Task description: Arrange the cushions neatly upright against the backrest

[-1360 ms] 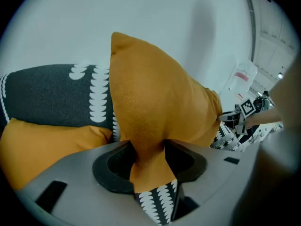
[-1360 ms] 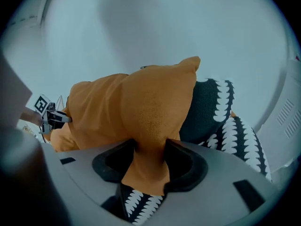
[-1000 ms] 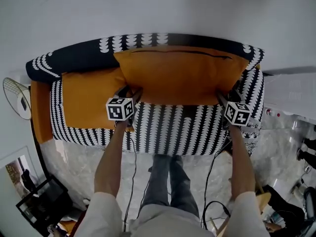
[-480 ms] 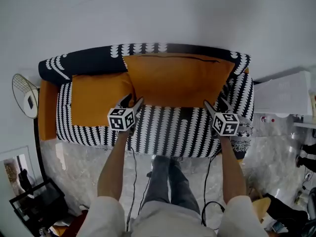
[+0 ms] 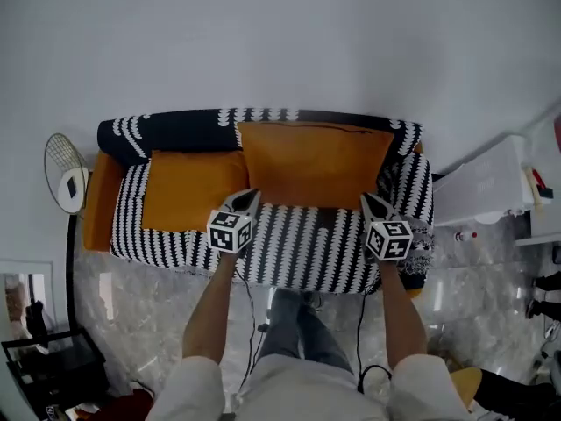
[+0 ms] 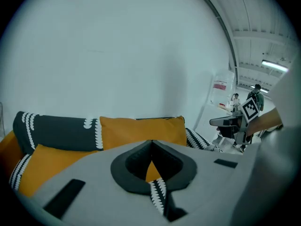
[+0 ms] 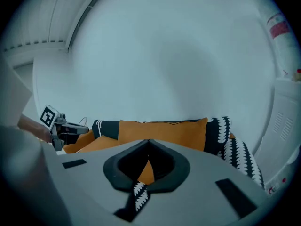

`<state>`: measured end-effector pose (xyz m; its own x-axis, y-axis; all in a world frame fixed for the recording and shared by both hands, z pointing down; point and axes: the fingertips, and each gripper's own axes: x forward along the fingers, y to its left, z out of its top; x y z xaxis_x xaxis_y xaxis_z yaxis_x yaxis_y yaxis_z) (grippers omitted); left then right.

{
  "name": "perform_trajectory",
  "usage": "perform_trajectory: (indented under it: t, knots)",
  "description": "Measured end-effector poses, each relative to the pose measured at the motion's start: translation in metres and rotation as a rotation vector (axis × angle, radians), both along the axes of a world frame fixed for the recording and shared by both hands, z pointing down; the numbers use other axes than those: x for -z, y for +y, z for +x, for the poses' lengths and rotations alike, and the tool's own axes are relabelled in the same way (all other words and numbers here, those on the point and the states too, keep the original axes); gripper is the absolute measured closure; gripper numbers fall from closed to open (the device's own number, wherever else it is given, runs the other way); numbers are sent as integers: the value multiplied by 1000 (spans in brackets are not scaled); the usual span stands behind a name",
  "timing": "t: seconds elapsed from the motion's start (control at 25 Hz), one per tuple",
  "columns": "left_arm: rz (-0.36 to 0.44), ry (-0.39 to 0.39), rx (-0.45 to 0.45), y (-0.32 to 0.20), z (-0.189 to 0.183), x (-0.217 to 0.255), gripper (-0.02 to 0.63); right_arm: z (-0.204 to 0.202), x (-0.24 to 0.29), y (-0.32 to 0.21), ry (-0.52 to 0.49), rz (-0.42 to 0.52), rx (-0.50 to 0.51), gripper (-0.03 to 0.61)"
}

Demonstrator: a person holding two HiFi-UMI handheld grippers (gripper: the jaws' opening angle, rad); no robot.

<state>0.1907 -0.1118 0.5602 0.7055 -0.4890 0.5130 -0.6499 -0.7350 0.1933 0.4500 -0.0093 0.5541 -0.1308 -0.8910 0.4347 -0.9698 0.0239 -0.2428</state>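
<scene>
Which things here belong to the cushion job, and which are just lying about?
Job: big cushion, small cushion, backrest, left gripper, right gripper, both shut and empty.
Lying about: fan, white unit.

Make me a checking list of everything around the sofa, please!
Surface: black-and-white sofa seat, bare in the middle.
Job's things: big orange cushion upright against the backrest; smaller orange cushion lying low on the left; dark patterned cushion behind it.
Clutter: nothing seen.
Grippers: left claw and right claw have just closed; both shut, nothing between them, held over the seat, apart from the cushions.
Cables: dark cable hanging from each gripper towards the floor.
Surroundings: white wall behind, fan on the left, white cabinet on the right, marble floor.
</scene>
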Motion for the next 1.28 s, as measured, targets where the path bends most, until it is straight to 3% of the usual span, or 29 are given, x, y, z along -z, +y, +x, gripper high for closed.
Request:
perform_trajectory:
  t: [0.24,0.4,0.88,1.08,1.28]
  knots:
    - [16,8,50,16,-25,16,583,-12,5,11,-16,-13,35,549]
    - [19,7,122,18,-66,18,583,-49,-3,-5,-38,-30,108,549]
    - [-4,8,398,-21,-261,10,583,-257,-15,-113,-43,-53,448,549]
    - [-46,25,455,-46,-332,-7,583,-335,-31,-150,-49,-84,504,549]
    - [-74,14,465,-78,-383,-23,583,-389,-48,-182,-57,-121,517,549]
